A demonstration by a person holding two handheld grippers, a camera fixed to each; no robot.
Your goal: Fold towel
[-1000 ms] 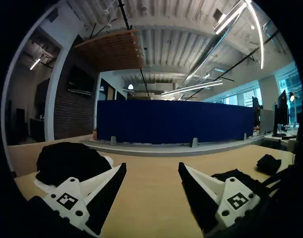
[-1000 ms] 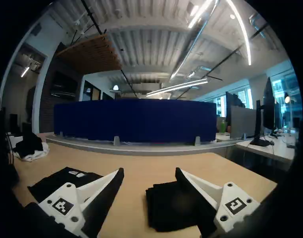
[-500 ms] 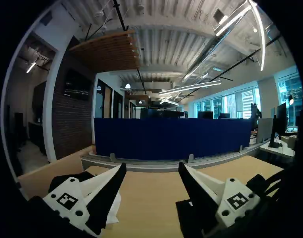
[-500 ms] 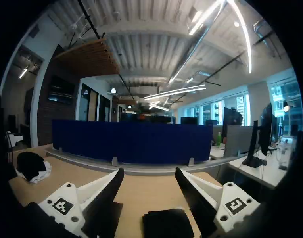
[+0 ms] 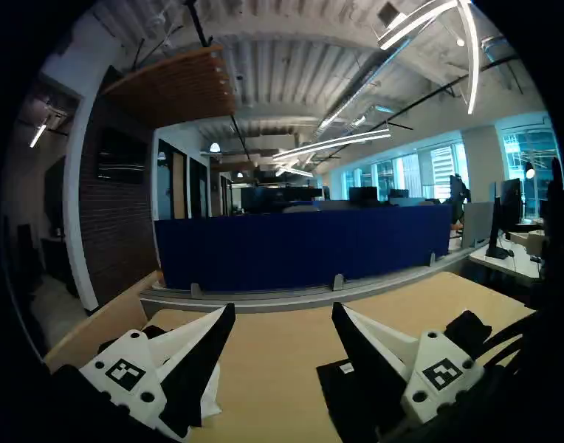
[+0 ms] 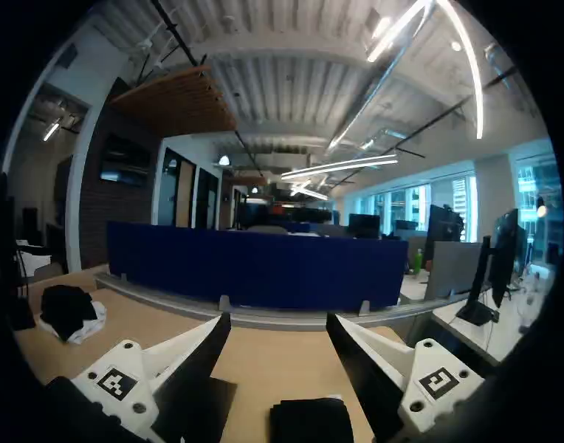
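Observation:
In the left gripper view my left gripper (image 5: 281, 310) stands open above the wooden table (image 5: 282, 369), nothing between its fingers. A flat black towel (image 5: 339, 385) with a white tag lies under its right finger, partly hidden. In the right gripper view my right gripper (image 6: 276, 319) is open too and holds nothing. Below it lies a folded black towel (image 6: 311, 421), cut off by the lower edge. The flat black towel (image 6: 208, 402) shows beside its left finger.
A pile of black cloth on white cloth (image 6: 69, 312) sits at the table's left, its white part (image 5: 210, 384) by the left gripper's finger. A small black bundle (image 5: 466, 329) lies to the right. A blue partition (image 5: 297, 247) bounds the far edge. Desks with monitors (image 6: 496, 258) stand to the right.
Both grippers have risen from the table. The towels and the pile have slid lower in both views, and the office behind the partition has come into sight. Both stay open.

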